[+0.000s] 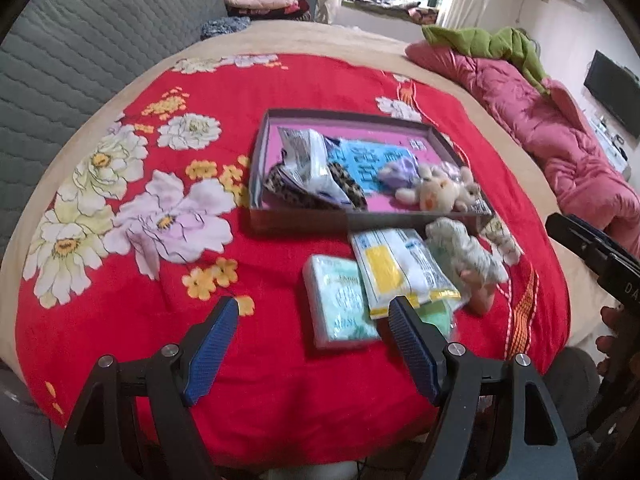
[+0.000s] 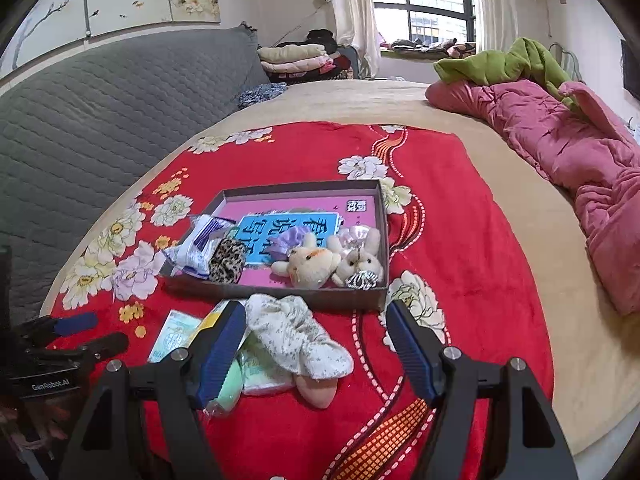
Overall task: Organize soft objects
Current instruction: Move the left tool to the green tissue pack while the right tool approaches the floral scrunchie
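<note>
A shallow brown box [image 1: 298, 222] [image 2: 304, 298] with a pink floor lies on the red floral blanket. It holds a white packet [image 1: 310, 160] [image 2: 200, 246], a leopard-print scrunchie [image 1: 348, 194] [image 2: 227, 266], a cream plush toy [image 1: 434, 194] [image 2: 310, 266] and a second plush rabbit [image 2: 362, 258]. In front of the box lie a green tissue pack [image 1: 340, 304] [image 2: 174, 334], a yellow-and-white packet [image 1: 400, 268], a floral cloth pouch [image 1: 466, 252] [image 2: 292, 330] and a pink puff [image 2: 316, 392]. My left gripper [image 1: 314, 320] is open above the tissue pack. My right gripper [image 2: 316, 324] is open around the cloth pouch.
The red blanket [image 1: 160, 320] [image 2: 460, 240] covers a beige bed. A grey quilted headboard [image 1: 80, 52] [image 2: 100, 120] stands at the left. A pink duvet [image 1: 552, 132] [image 2: 560, 140] with green cloth lies at the right. Folded clothes [image 2: 296, 58] are stacked at the back.
</note>
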Motion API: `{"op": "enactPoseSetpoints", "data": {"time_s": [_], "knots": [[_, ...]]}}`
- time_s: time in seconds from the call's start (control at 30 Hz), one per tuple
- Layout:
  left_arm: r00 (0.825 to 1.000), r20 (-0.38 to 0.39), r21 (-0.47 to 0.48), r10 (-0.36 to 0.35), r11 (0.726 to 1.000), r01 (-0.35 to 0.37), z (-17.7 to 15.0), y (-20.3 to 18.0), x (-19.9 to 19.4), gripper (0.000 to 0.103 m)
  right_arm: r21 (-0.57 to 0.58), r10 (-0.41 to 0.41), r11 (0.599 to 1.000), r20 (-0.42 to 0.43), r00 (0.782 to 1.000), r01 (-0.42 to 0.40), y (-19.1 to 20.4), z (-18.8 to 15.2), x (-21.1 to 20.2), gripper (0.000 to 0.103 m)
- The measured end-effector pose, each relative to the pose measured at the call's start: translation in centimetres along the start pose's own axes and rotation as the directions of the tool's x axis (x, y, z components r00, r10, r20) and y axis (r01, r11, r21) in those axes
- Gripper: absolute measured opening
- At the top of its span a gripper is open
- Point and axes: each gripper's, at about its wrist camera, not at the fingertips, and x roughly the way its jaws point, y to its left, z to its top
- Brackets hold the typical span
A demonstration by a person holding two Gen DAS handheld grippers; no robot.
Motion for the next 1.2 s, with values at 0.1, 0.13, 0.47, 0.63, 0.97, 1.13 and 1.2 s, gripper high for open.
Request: {"op": "enactPoseSetpoints", "data": {"time_s": [0.1, 0.13, 0.47, 0.63, 0.97, 1.13, 1.2], "knots": [[1.000, -0.019, 0.014, -0.002, 1.000, 0.002, -0.5, -0.6, 0.3, 0.078, -0.013, 0.003, 1.000, -0.014, 1.000, -0.003, 0.3, -0.5, 0.3, 0.072], [1.000, -0.025, 0.019, -0.002, 1.000, 0.003, -0.7, -0.8, 0.5, 0.079, -0.015, 0.003, 1.000, -0.018, 1.000, -0.003, 0.4, -0.6, 0.3, 0.072], [0.996, -0.088, 0.051, 0.004, 0.999, 0.000, -1.9, -2.4, 2.5, 0.079, -0.032, 0.008, 0.999, -0.064, 0.998, -0.010, 0.8, -2.1, 1.3, 0.072], [0.994, -0.109, 0.053, 0.015, 0.999, -0.009, -2.2, -2.6, 3.5, 0.079, -0.041, 0.011, 0.999, -0.075, 0.997, -0.014, 1.1, -2.4, 1.6, 0.072], [0.992, -0.119, 0.029, 0.032, 0.999, -0.028, -2.1, -2.2, 4.7, 0.078, -0.057, 0.007, 0.998, -0.101, 0.995, -0.012, 1.4, -3.2, 2.6, 0.072], [0.991, -0.131, 0.030, 0.033, 0.999, -0.030, -2.1, -2.7, 5.6, 0.079, -0.054, 0.006, 0.998, -0.113, 0.994, -0.012, 1.3, -3.5, 3.2, 0.072], [0.990, -0.133, 0.034, 0.041, 0.999, -0.037, -2.0, -2.8, 6.0, 0.078, -0.051, 0.007, 0.999, -0.116, 0.993, -0.012, 1.3, -3.5, 3.3, 0.072]]}}
